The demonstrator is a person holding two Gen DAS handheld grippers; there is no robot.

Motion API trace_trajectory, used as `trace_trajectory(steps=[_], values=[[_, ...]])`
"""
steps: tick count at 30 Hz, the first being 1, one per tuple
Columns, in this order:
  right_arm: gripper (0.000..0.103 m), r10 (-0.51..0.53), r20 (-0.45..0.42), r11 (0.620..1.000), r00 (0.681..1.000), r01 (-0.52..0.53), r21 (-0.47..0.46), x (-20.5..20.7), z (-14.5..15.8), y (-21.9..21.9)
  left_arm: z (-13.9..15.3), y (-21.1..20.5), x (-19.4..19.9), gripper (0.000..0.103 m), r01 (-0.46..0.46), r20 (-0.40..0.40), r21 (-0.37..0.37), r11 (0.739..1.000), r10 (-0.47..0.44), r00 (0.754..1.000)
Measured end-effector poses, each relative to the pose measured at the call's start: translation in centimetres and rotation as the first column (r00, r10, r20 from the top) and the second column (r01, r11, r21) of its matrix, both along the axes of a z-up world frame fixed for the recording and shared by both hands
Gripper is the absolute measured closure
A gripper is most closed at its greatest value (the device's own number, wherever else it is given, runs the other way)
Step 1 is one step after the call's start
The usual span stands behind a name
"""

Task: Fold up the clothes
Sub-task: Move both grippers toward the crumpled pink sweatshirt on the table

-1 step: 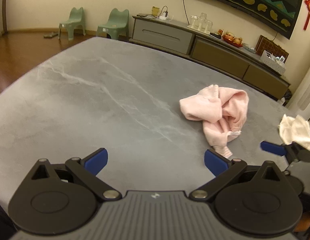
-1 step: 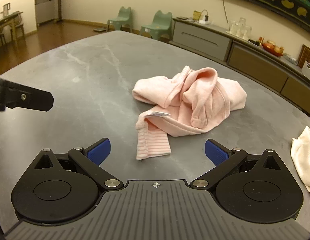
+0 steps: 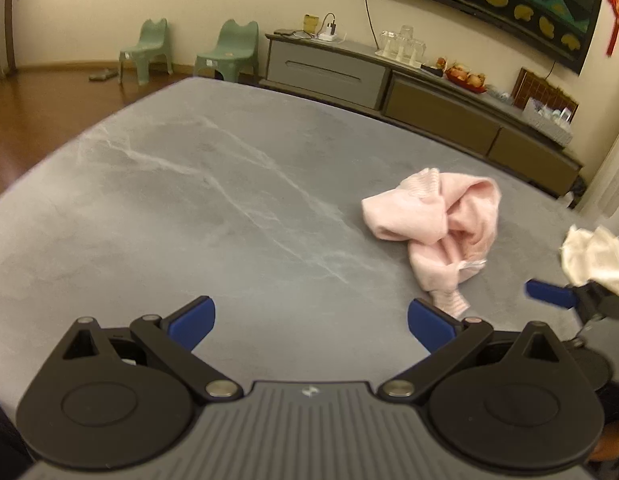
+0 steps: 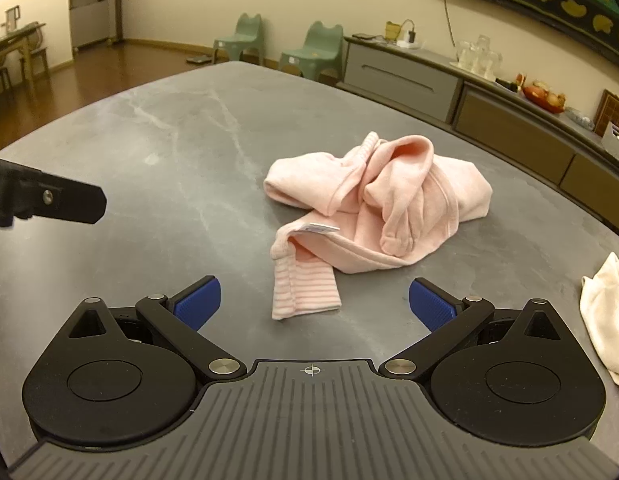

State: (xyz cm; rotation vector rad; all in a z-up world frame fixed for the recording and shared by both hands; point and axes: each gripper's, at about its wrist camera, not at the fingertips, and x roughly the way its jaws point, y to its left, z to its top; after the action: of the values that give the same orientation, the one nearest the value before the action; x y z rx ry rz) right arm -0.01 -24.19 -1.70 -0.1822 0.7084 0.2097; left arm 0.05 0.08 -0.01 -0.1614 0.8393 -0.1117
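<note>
A crumpled pink garment (image 4: 373, 208) lies in a heap on the grey marble table (image 4: 149, 152), its striped cuff (image 4: 305, 290) pointing toward me. My right gripper (image 4: 314, 302) is open just short of that cuff, touching nothing. In the left wrist view the same pink garment (image 3: 433, 220) sits ahead to the right. My left gripper (image 3: 311, 318) is open above bare table (image 3: 189, 220), its right pad close to the cuff. One blue fingertip (image 3: 549, 294) of the right gripper shows at the right edge. The left gripper's black finger (image 4: 69, 200) shows at the far left in the right wrist view.
A cream cloth (image 4: 609, 320) lies bunched at the table's right edge, also visible as a cream cloth (image 3: 593, 256) in the left wrist view. Beyond the table stand a long grey sideboard (image 3: 329, 72) with glasses and fruit, and two green chairs (image 3: 229, 48).
</note>
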Motion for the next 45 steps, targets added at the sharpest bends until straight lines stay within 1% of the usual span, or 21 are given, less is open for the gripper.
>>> trace_trajectory(steps=[6, 9, 10, 11, 12, 19, 27, 37, 45], values=[[0.001, 0.000, 0.001, 1.000, 1.000, 0.000, 0.003, 0.0, 0.1, 0.1, -0.1, 0.3, 0.2, 0.000, 0.021, 0.004, 0.017, 1.000, -0.021, 1.000], [0.001, 0.000, 0.000, 1.000, 1.000, 0.000, 0.009, -0.1, 0.3, 0.2, 0.0, 0.6, -0.1, 0.000, 0.030, 0.024, 0.036, 0.999, -0.031, 0.999], [0.001, -0.001, -0.001, 1.000, 1.000, 0.001, 0.014, -0.1, 0.4, 0.1, 0.1, -0.4, -0.6, 0.000, 0.029, 0.033, 0.065, 0.997, -0.031, 0.999], [0.001, -0.003, -0.002, 1.000, 1.000, 0.003, 0.018, -0.1, 0.4, 0.1, 0.1, -2.4, -1.5, 0.000, 0.024, 0.043, 0.112, 0.993, -0.029, 0.999], [0.001, -0.004, -0.003, 1.000, 1.000, 0.004, 0.022, -0.1, 0.5, 0.0, 0.1, -3.3, -1.9, 0.000, 0.021, 0.047, 0.132, 0.991, -0.028, 0.999], [0.001, -0.016, 0.003, 0.999, 1.000, 0.016, 0.043, -0.3, 0.5, -0.3, 0.0, -3.1, -1.9, 0.000, 0.022, 0.049, 0.134, 0.991, -0.029, 0.998], [0.001, -0.011, 0.008, 0.999, 1.000, 0.010, 0.035, -0.4, 0.5, -0.1, -0.3, -3.4, -2.0, 0.000, 0.062, 0.032, 0.125, 0.990, -0.066, 0.997], [0.001, -0.010, 0.012, 1.000, 1.000, 0.010, 0.025, -0.5, 0.4, -0.1, -0.4, -3.4, -1.9, 0.000, 0.062, 0.022, 0.122, 0.991, -0.065, 0.998], [0.001, -0.010, 0.009, 1.000, 1.000, 0.010, 0.015, -0.4, 0.2, -0.1, -0.5, -3.5, -2.1, 0.000, 0.086, 0.019, 0.113, 0.990, -0.089, 0.996]])
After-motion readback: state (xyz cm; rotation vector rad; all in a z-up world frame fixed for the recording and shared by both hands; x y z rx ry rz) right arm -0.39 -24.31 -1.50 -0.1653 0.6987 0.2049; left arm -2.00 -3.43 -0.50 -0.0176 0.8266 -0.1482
